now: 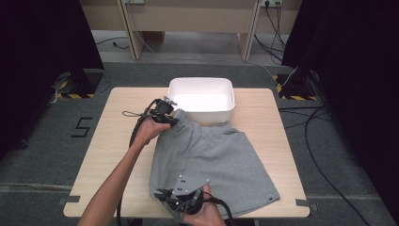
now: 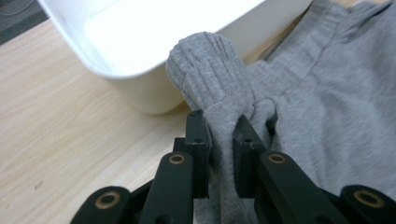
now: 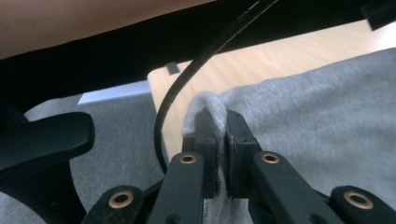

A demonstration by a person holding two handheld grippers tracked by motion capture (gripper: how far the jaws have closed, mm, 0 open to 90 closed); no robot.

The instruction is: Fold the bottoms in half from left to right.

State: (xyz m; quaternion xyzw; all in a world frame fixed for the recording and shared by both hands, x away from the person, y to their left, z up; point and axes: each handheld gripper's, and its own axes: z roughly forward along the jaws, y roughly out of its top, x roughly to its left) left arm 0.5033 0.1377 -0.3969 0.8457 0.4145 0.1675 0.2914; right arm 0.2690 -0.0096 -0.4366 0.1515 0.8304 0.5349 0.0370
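Grey shorts [image 1: 216, 157] lie spread across the wooden table [image 1: 108, 155]. My left gripper [image 1: 170, 117] is shut on the ribbed waistband corner [image 2: 210, 79] at the far left of the shorts, right beside the white bin [image 1: 202, 99]; the bunched fabric sticks up between its jaws [image 2: 220, 126]. My right gripper [image 1: 162, 194] is shut on the near left hem corner of the shorts [image 3: 205, 105] by the table's front edge, fabric pinched between its black fingers [image 3: 238, 135]. Both pinched corners are held a little above the table.
The white bin [image 2: 140, 51] stands at the table's far middle and its inside looks bare. A black cable [image 3: 187, 79] trails past the right gripper. Black curtains flank the table, and cables lie on the grey floor at right [image 1: 320, 155].
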